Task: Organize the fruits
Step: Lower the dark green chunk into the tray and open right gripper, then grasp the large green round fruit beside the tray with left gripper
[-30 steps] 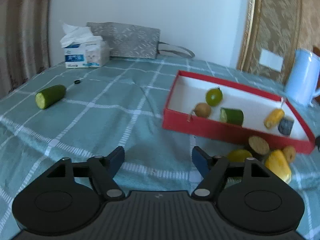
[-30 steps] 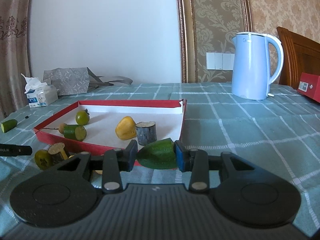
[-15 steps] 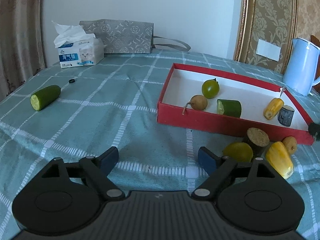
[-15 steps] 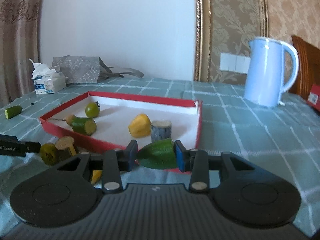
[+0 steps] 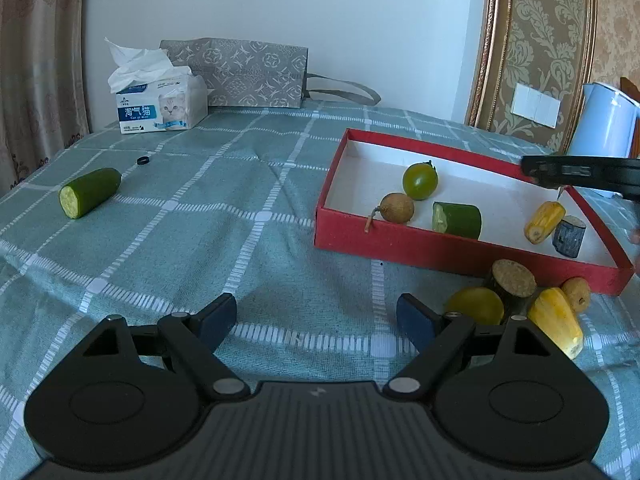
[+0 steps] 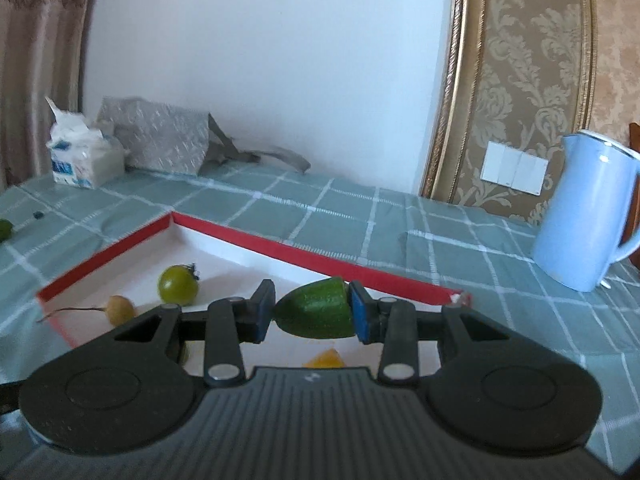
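The green cucumber piece (image 6: 316, 308) is squeezed tight in the right gripper (image 6: 312, 312), over the red box (image 6: 320, 262) near its far edge. Lower it onto bare white floor, then let go. The left gripper (image 5: 316, 316) hangs wide and empty.

This is a lived-in room of a home, likely a dining corner. The bench (image 5: 248, 200) wears a teal checked tablecloth and stands against a plain white wall. To the right of the bench, the wall carries gold damask wallpaper (image 6: 516, 60) inside a gilt moulding, with a bank of white light switches (image 6: 514, 172) on it. On the bench's far edge sit a tissue box printed with a kitten (image 5: 160, 108) and a grey patterned bag (image 5: 248, 72); a pale blue electric kettle (image 6: 580, 212) stands at its right. Patterned curtains (image 5: 36, 60) hang left of the bench.
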